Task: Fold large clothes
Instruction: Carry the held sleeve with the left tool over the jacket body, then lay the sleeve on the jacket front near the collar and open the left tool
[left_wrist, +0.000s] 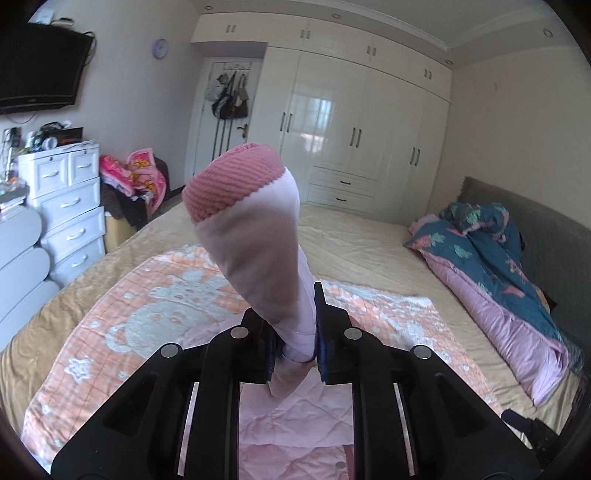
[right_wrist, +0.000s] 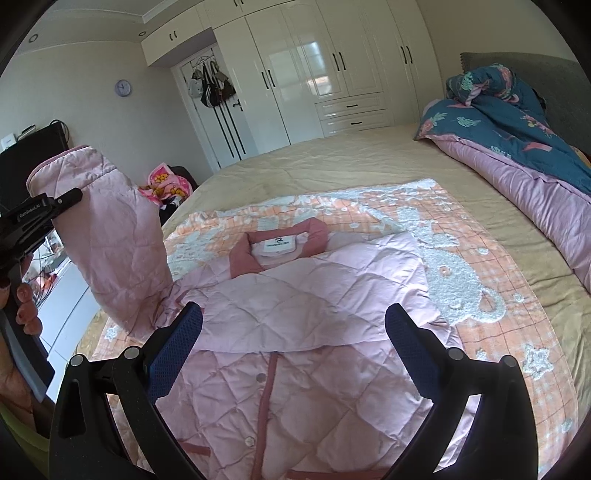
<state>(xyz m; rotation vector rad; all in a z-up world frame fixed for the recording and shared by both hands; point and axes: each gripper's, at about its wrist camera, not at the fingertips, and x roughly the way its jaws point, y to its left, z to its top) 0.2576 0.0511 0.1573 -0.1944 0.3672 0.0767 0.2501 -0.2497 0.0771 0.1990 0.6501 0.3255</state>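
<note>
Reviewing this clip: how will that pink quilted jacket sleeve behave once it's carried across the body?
The sleeve, pinched in the left gripper, looks padded: it stands up bulky rather than hanging limp, so it will probably spring back after folding. It seems light for its bulk. The quilted jacket fabric looks smooth, so layers may slide.

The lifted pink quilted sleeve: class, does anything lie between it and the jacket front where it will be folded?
Nothing visible does. The left hand-held gripper holds the pink quilted sleeve up beside the pink quilted jacket, whose front is bare apart from its other sleeve already folded across. The open right hand-held gripper hovers above, touching nothing.
</note>
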